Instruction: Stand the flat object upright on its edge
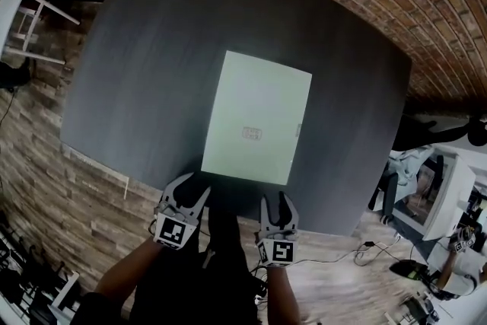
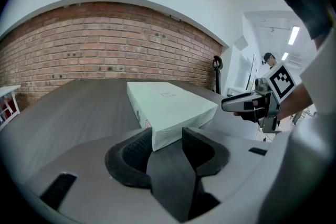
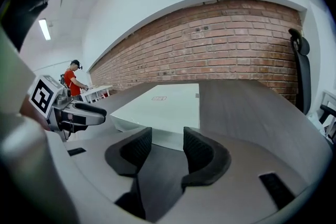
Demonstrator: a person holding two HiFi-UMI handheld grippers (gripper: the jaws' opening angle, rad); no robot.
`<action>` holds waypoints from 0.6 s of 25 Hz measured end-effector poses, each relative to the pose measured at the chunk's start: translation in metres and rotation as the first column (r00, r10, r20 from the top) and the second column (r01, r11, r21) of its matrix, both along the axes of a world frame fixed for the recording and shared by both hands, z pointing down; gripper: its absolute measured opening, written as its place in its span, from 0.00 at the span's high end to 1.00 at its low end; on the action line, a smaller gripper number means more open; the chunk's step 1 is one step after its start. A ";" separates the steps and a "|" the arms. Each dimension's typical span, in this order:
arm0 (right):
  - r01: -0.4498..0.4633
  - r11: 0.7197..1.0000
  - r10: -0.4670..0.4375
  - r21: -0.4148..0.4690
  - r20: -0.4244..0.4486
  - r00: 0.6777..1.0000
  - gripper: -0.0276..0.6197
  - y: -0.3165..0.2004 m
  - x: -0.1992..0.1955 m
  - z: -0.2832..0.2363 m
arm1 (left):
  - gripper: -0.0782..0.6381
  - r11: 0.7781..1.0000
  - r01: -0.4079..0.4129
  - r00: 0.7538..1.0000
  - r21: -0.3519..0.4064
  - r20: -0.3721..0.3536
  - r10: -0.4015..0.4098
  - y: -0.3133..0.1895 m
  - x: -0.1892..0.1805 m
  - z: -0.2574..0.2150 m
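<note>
A flat pale green box (image 1: 257, 118) lies face down on the dark grey table (image 1: 152, 49), its short side toward me. My left gripper (image 1: 188, 190) hovers just short of the box's near left corner, jaws open. In the left gripper view that corner of the box (image 2: 168, 102) shows in the gap of the left gripper (image 2: 167, 136), beyond the pads and not touched. My right gripper (image 1: 277, 203) is open near the box's near right corner. In the right gripper view the box (image 3: 163, 105) lies just ahead of the right gripper (image 3: 168, 136).
A brick wall (image 3: 236, 44) runs behind the table. A white stand (image 1: 23, 19) is at the left, a desk with a monitor (image 1: 441, 194) at the right. An office chair (image 3: 299, 60) stands by the wall. A person in red (image 3: 71, 81) stands far off.
</note>
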State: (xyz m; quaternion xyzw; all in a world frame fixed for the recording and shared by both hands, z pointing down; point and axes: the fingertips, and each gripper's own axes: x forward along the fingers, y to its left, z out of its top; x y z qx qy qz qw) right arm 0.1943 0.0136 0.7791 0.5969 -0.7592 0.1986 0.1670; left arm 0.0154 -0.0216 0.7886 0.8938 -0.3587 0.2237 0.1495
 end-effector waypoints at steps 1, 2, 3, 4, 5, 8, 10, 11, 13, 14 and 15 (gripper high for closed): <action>-0.010 1.000 0.010 -0.004 0.000 1.000 0.67 0.001 0.002 0.002 | 0.65 1.000 -0.001 1.000 -0.005 0.001 0.001 -0.001 0.000 0.003; -0.017 1.000 0.017 -0.009 0.000 1.000 0.66 0.001 0.005 0.005 | 0.64 1.000 -0.005 1.000 -0.010 0.003 0.005 -0.001 0.001 0.005; -0.022 1.000 0.022 -0.015 0.001 1.000 0.65 0.002 0.006 0.009 | 0.63 1.000 -0.013 1.000 -0.014 0.006 0.013 -0.001 0.002 0.007; -0.023 1.000 0.023 -0.021 0.000 1.000 0.63 0.002 0.007 0.013 | 0.62 1.000 -0.023 1.000 -0.018 0.009 0.023 -0.001 0.003 0.010; -0.023 0.999 0.023 -0.028 -0.001 1.000 0.62 0.001 0.009 0.017 | 0.61 0.999 -0.029 1.000 -0.022 0.010 0.029 -0.002 0.005 0.012; -0.024 0.999 0.024 -0.042 -0.007 1.000 0.59 -0.002 0.013 0.025 | 0.60 0.999 -0.029 1.000 -0.032 0.007 0.029 -0.007 0.006 0.018; -0.027 0.999 0.027 -0.044 -0.003 1.000 0.57 -0.003 0.015 0.028 | 0.60 0.999 -0.024 1.000 -0.038 0.007 0.025 -0.010 0.004 0.020; -0.024 0.999 0.024 -0.043 0.000 1.000 0.57 -0.004 0.016 0.030 | 0.60 0.999 -0.022 1.000 -0.040 0.005 0.022 -0.011 0.004 0.021; -0.017 0.999 0.017 -0.051 0.002 1.000 0.57 -0.005 0.017 0.035 | 0.60 0.999 -0.022 1.000 -0.048 0.000 0.022 -0.012 0.005 0.023; -0.012 0.998 0.012 -0.057 0.000 1.000 0.56 -0.006 0.017 0.038 | 0.60 0.998 -0.027 1.000 -0.052 0.000 0.027 -0.011 0.007 0.024; -0.008 0.998 0.008 -0.062 -0.001 1.000 0.56 -0.007 0.017 0.040 | 0.60 0.998 -0.033 0.999 -0.056 0.000 0.033 -0.011 0.009 0.025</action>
